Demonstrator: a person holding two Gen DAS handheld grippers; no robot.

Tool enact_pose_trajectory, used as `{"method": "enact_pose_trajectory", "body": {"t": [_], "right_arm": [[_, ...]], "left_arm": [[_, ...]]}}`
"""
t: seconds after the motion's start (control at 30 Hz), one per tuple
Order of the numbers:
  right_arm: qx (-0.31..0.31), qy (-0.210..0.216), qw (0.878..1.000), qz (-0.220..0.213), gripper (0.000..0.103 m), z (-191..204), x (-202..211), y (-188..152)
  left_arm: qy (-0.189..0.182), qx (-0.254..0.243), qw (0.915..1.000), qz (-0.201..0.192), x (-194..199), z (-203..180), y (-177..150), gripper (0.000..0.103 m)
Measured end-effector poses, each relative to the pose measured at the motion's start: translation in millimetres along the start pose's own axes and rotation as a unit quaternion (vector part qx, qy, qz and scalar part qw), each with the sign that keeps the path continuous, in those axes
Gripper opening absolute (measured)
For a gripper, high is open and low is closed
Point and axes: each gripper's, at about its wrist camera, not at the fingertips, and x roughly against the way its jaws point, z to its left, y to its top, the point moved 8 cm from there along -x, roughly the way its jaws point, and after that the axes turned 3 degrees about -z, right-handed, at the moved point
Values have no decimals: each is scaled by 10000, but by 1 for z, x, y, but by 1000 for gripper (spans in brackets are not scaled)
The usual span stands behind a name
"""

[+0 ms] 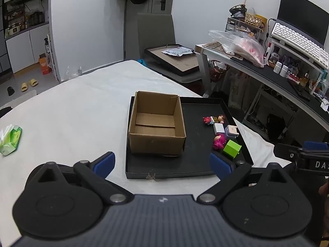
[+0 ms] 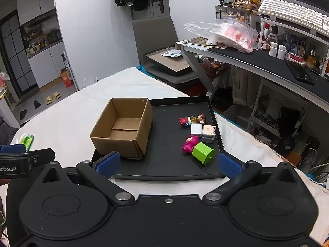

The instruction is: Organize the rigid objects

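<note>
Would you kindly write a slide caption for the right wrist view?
Open right gripper hovers before a black tray holding an empty cardboard box and small toys.

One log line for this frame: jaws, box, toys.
left gripper: jaws open, empty | right gripper: jaws open, empty | brown cardboard box: empty, on black tray | green plastic cube, other toys: on tray

A bed [image 1: 78,107] under a white sheet carries everything. Directly on it lies a black tray [image 1: 193,164], with its near edge toward the cameras. Well apart from the tray, off to its left near the bed's edge, lies a green tissue pack [image 1: 11,139]. On the tray stand a cardboard box [image 1: 156,142] at its left and small toys [image 1: 223,132] along its right rim.
</note>
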Motion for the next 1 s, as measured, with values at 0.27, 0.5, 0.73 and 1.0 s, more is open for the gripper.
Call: {"method": "enact_pose_trajectory", "body": {"t": [0.27,0.5,0.73,1.0], "right_arm": [[-11,-46,10000,-11,103,0,0,1],[5,-87,10000,-9,103,0,1,1],[23,-84,10000,-31,103,1,1,1],[5,-107,9999,-48,103,0,4,4]], "left_arm": [[-17,3,10000,7,1,0,1,97],[-28,15,10000,-13,4,2,1,97],[-49,0,10000,-54,6,2,1,97],[-57,-8,10000,-49,7,1,3,97]]}}
